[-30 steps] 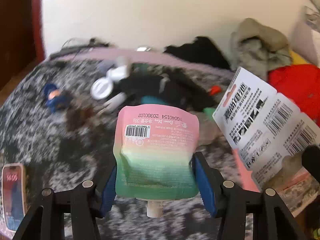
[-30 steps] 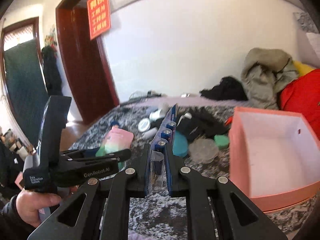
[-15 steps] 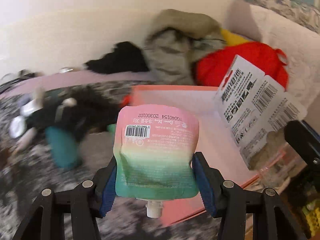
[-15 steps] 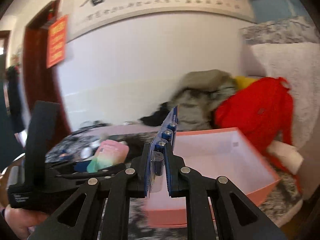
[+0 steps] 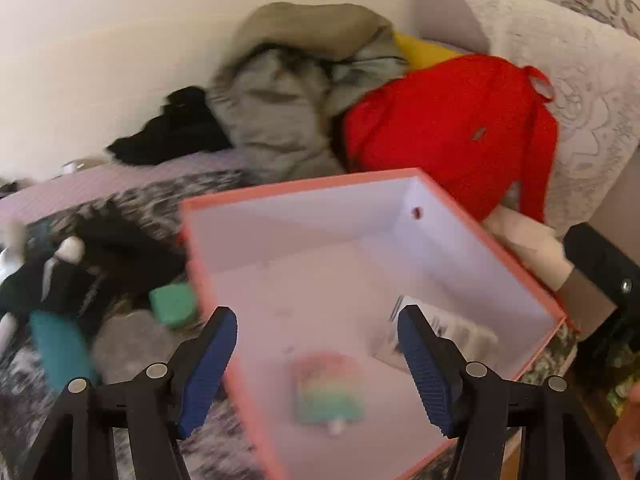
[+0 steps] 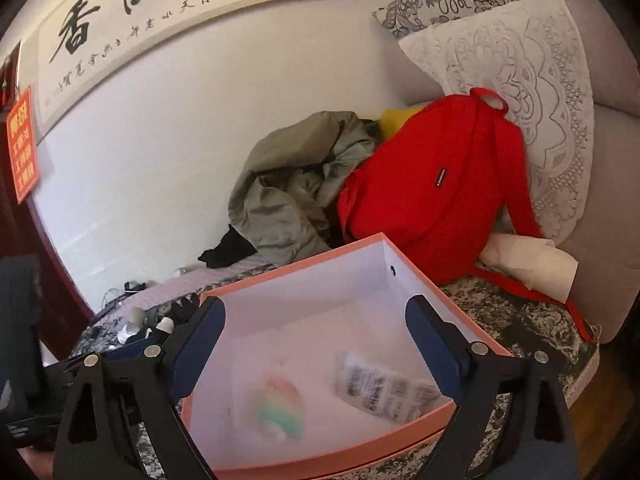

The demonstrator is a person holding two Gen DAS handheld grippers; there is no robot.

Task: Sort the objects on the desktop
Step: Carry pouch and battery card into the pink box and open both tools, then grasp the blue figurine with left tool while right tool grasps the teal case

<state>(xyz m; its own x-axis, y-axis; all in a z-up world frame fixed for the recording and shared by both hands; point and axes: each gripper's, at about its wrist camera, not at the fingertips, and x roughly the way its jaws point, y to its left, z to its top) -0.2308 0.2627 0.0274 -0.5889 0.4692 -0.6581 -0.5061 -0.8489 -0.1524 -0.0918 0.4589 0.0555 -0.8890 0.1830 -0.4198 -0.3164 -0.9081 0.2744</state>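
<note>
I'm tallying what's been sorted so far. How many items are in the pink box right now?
2. A pouch lies on the box floor toward the near side; a battery card lies to its right. The near wall may hide more.

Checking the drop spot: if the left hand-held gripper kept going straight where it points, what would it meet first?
Probably the white floor of the pink cardboard box, near the blurred pink-and-green spout pouch between its open fingers; depth is uncertain.

My left wrist camera looks steeply down from close above the pink box (image 5: 472, 216). My right wrist camera faces it more level, from the near rim. Both share the box and red backpack (image 6: 432, 184).
</note>
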